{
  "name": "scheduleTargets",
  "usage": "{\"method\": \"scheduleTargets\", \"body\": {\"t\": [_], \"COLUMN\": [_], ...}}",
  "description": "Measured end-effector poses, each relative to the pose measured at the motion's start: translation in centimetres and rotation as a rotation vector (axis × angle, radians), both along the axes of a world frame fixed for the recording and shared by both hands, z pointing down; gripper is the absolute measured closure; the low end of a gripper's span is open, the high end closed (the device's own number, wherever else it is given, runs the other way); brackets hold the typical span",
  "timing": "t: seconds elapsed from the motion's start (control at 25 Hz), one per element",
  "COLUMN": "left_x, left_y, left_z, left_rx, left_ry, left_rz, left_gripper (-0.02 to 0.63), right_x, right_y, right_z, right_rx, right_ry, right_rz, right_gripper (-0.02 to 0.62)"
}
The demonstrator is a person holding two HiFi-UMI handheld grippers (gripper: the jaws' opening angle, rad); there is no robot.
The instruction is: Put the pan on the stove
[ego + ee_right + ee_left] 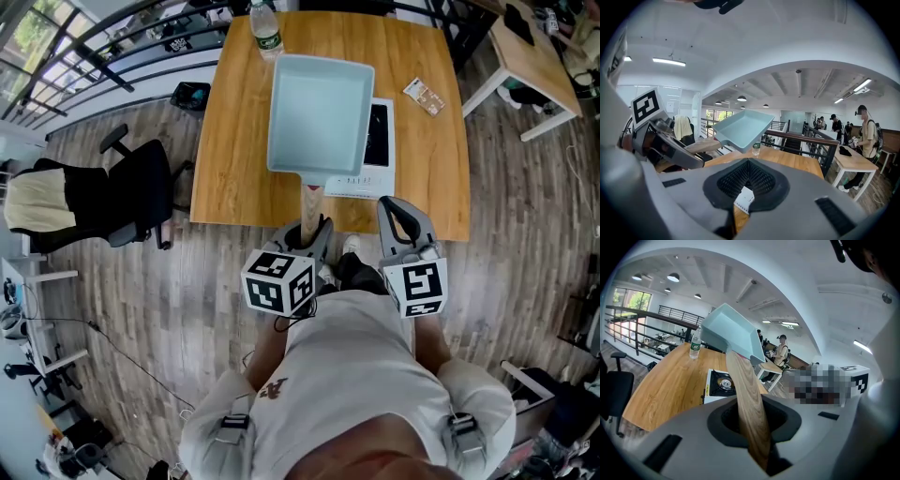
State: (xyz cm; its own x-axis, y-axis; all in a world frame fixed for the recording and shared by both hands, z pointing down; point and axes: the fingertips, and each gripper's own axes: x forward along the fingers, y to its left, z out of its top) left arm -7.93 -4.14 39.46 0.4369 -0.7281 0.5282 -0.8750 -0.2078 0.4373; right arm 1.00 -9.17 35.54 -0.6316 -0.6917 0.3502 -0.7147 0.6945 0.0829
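A broad wooden table [234, 141] fills the middle of the head view, standing on a plank floor, with everything else placed around or on it. Off the table's left side, well apart from it, stands a black office chair [131, 192] with a pale cloth draped over a seat beside it. Above the table's near half, lifted clear of the wood and tilted up at its far end, hangs a pale blue square pan [317, 117]; seen from above, it covers the left part of a white single-burner stove [380, 141] that sits on the table close to the near edge, right of centre. The pan's wooden handle [312, 199] reaches back past the table's near edge into the left claw [314, 232], which is clenched on it, the handle running up between the jaws in the left gripper view. The right claw [398, 217] hovers just beside it, also at the table's near edge, its jaws pressed together with nothing between them. At the table's far edge stands a clear plastic bottle [266, 30] with a green label. A small printed packet [424, 97] lies flat on the table's far right part, apart from the stove.
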Motion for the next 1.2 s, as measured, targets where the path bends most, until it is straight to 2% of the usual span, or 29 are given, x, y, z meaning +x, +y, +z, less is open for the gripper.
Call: {"method": "scheduleTargets", "body": {"t": [1.2], "left_x": [2.6], "left_y": [-8.0], "left_z": [1.2], "left_rx": [-0.055], "left_ry": [-0.031], "left_rz": [-0.059], "left_gripper": [0.532], "right_x": [2.0], "right_y": [-8.5], "right_z": [1.5], "right_rx": [-0.049], "right_ry": [-0.013], "right_rz": [-0.088], "right_gripper": [0.575]}}
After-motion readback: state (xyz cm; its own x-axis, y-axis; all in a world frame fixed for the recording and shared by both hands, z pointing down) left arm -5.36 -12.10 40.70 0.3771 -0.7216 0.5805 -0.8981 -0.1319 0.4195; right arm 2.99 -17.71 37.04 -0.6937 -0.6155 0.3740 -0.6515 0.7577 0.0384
